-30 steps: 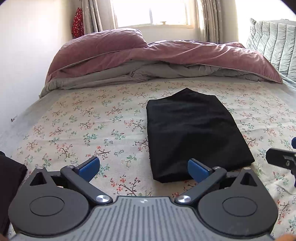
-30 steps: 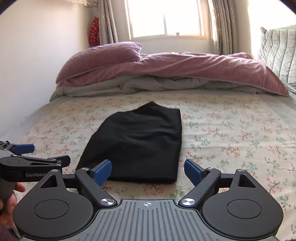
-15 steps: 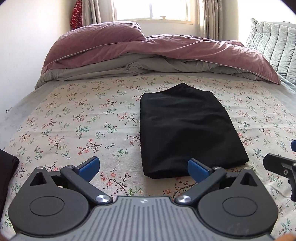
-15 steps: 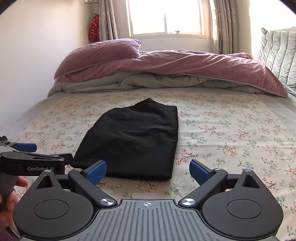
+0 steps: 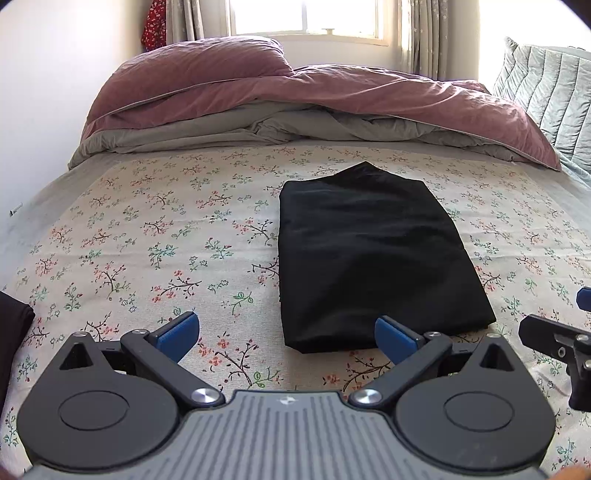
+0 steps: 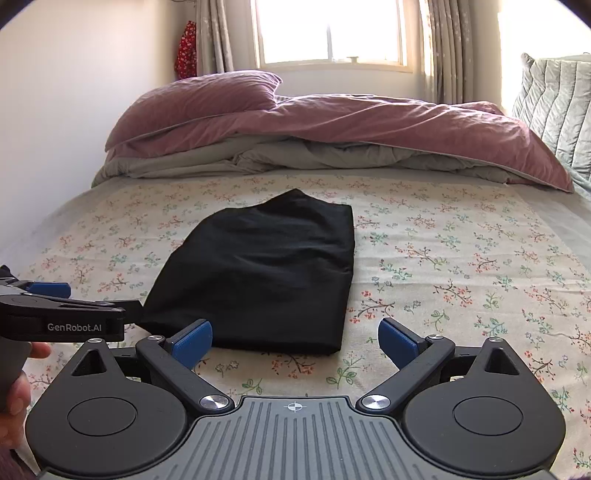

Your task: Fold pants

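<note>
Black pants (image 5: pixel 369 251) lie folded into a compact rectangle on the floral bedspread (image 5: pixel 155 236), also seen in the right wrist view as the pants (image 6: pixel 266 273). My left gripper (image 5: pixel 286 334) is open just short of the fold's near edge, with nothing between its blue pads. My right gripper (image 6: pixel 295 338) is open too, close to the near edge of the pants, holding nothing. In the right wrist view the left gripper's body (image 6: pixel 62 317) appears at the left with a hand (image 6: pixel 16 387) on it. The right gripper's side (image 5: pixel 557 343) shows at the right edge of the left wrist view.
A mauve and grey duvet (image 5: pixel 314 103) is bunched at the head of the bed under a window (image 6: pixel 328 33). A quilted grey-green cushion (image 5: pixel 546 85) leans at the right. Dark cloth (image 5: pixel 13 332) lies at the left edge. A wall runs along the bed's left side.
Both views have tipped slightly so the pants sit a little further from the grippers' fingers. The right gripper's pads have spread a bit wider. The pants lie unchanged.
</note>
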`<action>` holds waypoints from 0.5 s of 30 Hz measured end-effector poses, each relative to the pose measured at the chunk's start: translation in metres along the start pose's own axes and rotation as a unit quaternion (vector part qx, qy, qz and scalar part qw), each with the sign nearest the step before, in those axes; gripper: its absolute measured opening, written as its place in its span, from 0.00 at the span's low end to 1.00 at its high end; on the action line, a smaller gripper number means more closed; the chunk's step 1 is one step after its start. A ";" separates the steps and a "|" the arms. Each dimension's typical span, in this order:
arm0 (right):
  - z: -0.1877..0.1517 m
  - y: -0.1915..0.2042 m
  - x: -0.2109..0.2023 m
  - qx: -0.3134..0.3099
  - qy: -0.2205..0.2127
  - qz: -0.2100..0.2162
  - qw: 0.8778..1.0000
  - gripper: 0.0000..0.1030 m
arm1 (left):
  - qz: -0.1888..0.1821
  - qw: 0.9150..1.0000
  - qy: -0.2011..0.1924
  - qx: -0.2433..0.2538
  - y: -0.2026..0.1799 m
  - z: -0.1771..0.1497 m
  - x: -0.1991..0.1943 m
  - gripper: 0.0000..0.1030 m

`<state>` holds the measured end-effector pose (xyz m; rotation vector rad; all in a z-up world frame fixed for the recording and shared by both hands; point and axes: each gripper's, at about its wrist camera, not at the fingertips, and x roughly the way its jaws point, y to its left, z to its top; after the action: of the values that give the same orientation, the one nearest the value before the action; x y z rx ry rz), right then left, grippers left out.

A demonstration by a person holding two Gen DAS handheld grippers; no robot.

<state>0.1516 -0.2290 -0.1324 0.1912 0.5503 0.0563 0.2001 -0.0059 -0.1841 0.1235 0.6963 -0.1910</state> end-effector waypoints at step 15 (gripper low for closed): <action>-0.002 0.000 0.001 0.000 0.002 -0.001 1.000 0.95 | -0.002 1.000 0.006 -0.006 -0.003 0.001 0.002 1.00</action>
<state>0.1516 -0.2290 -0.1344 0.1901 0.5535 0.0548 0.2011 -0.0093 -0.1849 0.1130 0.7095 -0.1899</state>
